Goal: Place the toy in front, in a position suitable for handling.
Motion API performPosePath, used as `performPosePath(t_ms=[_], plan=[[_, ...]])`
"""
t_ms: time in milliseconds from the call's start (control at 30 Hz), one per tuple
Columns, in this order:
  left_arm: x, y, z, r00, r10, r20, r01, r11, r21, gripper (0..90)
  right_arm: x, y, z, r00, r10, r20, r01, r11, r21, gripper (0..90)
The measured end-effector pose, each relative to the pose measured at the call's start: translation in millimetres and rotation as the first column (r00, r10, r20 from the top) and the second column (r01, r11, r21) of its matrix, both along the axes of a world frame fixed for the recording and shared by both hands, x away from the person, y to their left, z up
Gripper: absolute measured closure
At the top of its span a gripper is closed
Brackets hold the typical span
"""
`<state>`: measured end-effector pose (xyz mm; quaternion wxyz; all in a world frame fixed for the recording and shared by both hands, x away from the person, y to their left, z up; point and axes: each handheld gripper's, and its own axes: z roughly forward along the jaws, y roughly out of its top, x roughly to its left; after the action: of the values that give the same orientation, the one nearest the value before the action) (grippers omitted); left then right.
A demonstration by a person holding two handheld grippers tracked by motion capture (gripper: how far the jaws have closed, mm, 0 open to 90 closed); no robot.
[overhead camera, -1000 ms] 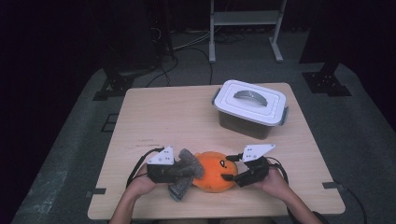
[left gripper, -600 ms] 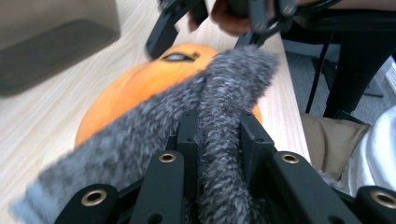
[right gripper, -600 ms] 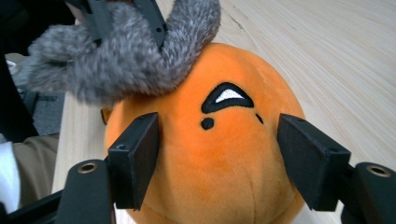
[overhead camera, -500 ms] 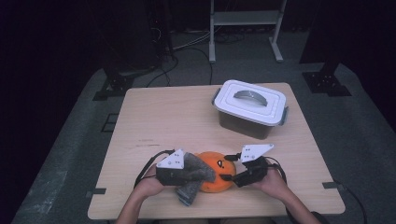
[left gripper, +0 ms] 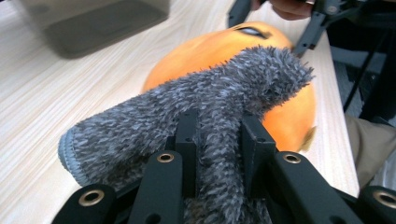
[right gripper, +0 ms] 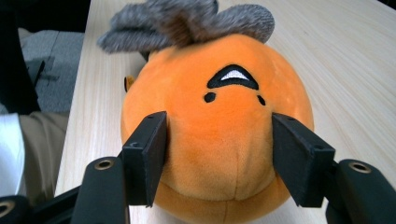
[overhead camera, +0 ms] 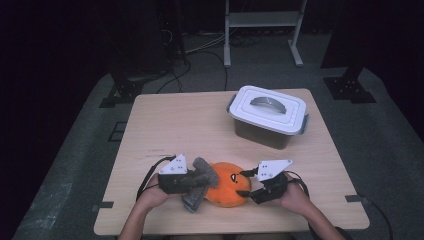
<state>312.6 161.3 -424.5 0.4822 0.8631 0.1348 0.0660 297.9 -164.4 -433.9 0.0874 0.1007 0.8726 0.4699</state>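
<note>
Reaching in from the near edge of the pale wooden table (overhead camera: 200, 125), the person's left hand (overhead camera: 150, 196) lies low and level, its left gripper (overhead camera: 192, 180) pointing to the right across the board. That gripper's jaws are drawn tightly together on a shaggy grey fabric piece (left gripper: 196, 112), which looks like a fuzzy sock or mitt with a pale blue-grey hem; the left gripper view shows the pile bunched between the two black pads while the loose end drapes over the toy behind it. Just right of it, near the front middle of the table, sits the round orange plush toy (overhead camera: 227, 187) with a small stitched black-and-white face, resting on the tabletop and touching the grey fabric at its left side. Farther right, the person's right hand (overhead camera: 295, 196) also comes in low, the right gripper (overhead camera: 246, 189) aimed leftward at the toy. Its jaws have just been closing, and in the right gripper view they straddle the toy's near end with the plush between them, the pads (right gripper: 147, 154) meeting the fur on either flank. Well behind, toward the far right, stands a translucent plastic box with a white handled lid (overhead camera: 267, 115).
</note>
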Motion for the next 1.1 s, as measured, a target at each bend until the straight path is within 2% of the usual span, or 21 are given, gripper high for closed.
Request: performPosePath(t_ms=[67, 100, 133, 167, 200, 233, 333, 367, 433, 467, 600, 633, 700, 733, 867, 900, 967, 1033, 1067, 1100], plan=[[0.2, 1.0, -0.2, 1.0, 0.003, -0.008, -0.003, 0.9999, -0.013, 72.4, 0.4, -1.0, -0.7, 1.0, 0.006, 0.0, -0.006, 1.0, 0.001, 37.7], [0.1, 1.0, 0.6, 0.9999, -0.002, -0.014, 0.001, 0.9996, -0.03, 72.5, 0.6, -1.6, -1.1, 0.9999, 0.012, 0.005, -0.012, 1.0, 0.001, 37.9], [-1.4, -3.1, 4.5, 0.9996, -0.025, -0.016, 0.024, 0.9974, -0.067, 72.7, 0.5, -0.1, -0.8, 0.9997, 0.018, 0.013, -0.018, 1.0, -0.004, 38.2], [-1.4, -3.1, 4.5, 0.9996, -0.025, -0.016, 0.024, 0.9974, -0.067, 72.7, -0.1, 1.6, -0.5, 0.9994, 0.027, 0.019, -0.027, 1.0, -0.006, 38.8], [-2.5, -6.8, 7.5, 0.9992, -0.039, -0.01, 0.038, 0.9954, -0.089, 72.7, -1.2, 3.9, -0.1, 0.9987, 0.041, 0.03, -0.041, 0.999, -0.01, 39.3], [-5.0, -16.1, 13.6, 0.9981, -0.061, 0.011, 0.061, 0.9934, -0.097, 72.6, -2.7, 7.1, -0.1, 0.9977, 0.054, 0.042, -0.053, 0.998, -0.016, 39.7], [-4.6, -21.0, 15.1, 0.9977, -0.064, 0.022, 0.066, 0.9952, -0.073, 72.6, -7.2, 14.4, 0.3, 0.9943, 0.076, 0.076, -0.072, 0.996, -0.047, 40.2], [-3.1, -18.4, 12.7, 0.9985, -0.055, 0.008, 0.055, 0.9954, -0.078, 72.6, -7.3, 14.2, 0.4, 0.9943, 0.074, 0.077, -0.07, 0.996, -0.048, 40.4], [-1.7, -15.6, 10.3, 0.999, -0.044, 0.003, 0.044, 0.9969, -0.065, 72.6, -6.4, 12.4, 0.4, 0.9949, 0.072, 0.071, -0.069, 0.997, -0.045, 40.7], [-0.7, -12.3, 7.8, 0.9995, -0.032, -0.003, 0.032, 0.9983, -0.049, 72.6, -5.1, 8.6, -0.3, 0.9964, 0.064, 0.056, -0.062, 0.997, -0.037, 40.9], [1.0, -0.8, 0.1, 0.9988, -0.017, -0.046, 0.016, 0.9993, -0.033, 72.7, -3.2, 5.8, -0.4, 0.9974, 0.064, 0.033, -0.063, 0.998, -0.018, 38.9], [0.8, 0.0, -0.5, 0.9987, -0.019, -0.047, 0.018, 0.9993, -0.032, 72.6, -1.8, 5.1, 2.7, 0.9983, 0.057, 0.006, -0.058, 0.998, 0.02, 34.8], [0.1, -0.1, 0.3, 0.998, -0.03, -0.055, 0.028, 0.9994, -0.022, 72.6, 0.4, 2.0, 6.3, 0.9989, 0.045, -0.012, -0.044, 0.998, 0.045, 33.8], [0.5, 0.1, 0.2, 0.9962, -0.044, -0.076, 0.042, 0.9989, -0.02, 72.6, 1.8, 0.0, 6.5, 0.9992, 0.033, -0.022, -0.032, 0.998, 0.055, 32.7], [1.1, 0.5, -1.0, 0.9942, -0.045, -0.098, 0.043, 0.9988, -0.022, 72.5, 5.1, -0.8, 3.2, 0.9984, 0.013, -0.054, -0.01, 0.998, 0.062, 31.5], [0.2, -1.0, 1.7, 0.9953, -0.043, -0.087, 0.042, 0.999, -0.014, 72.5, 5.1, 3.7, 0.8, 0.9982, 0.005, -0.059, -0.002, 0.999, 0.047, 33.3], [-0.4, -2.1, 4.3, 0.9962, -0.04, -0.077, 0.039, 0.9991, -0.018, 72.6, 4.6, 5.3, 0.1, 0.9987, 0.005, -0.051, -0.003, 0.999, 0.039, 34.9], [-2.1, -5.7, 11.4, 0.997, -0.048, -0.061, 0.046, 0.9982, -0.038, 72.7, 2.8, 8.6, -0.4, 0.9997, 0.012, -0.02, -0.012, 1.0, 0.02, 38.3], [-4.4, -10.4, 18.3, 0.9974, -0.056, -0.046, 0.052, 0.996, -0.073, 72.6, 0.1, 11.9, 0.9, 0.9994, 0.031, 0.015, -0.031, 1.0, 0.003, 39.1], [-4.4, -10.4, 18.3, 0.9974, -0.056, -0.046, 0.052, 0.996, -0.073, 72.6, 0.1, 11.9, 0.9, 0.9994, 0.031, 0.015, -0.031, 1.0, 0.003, 39.1]])
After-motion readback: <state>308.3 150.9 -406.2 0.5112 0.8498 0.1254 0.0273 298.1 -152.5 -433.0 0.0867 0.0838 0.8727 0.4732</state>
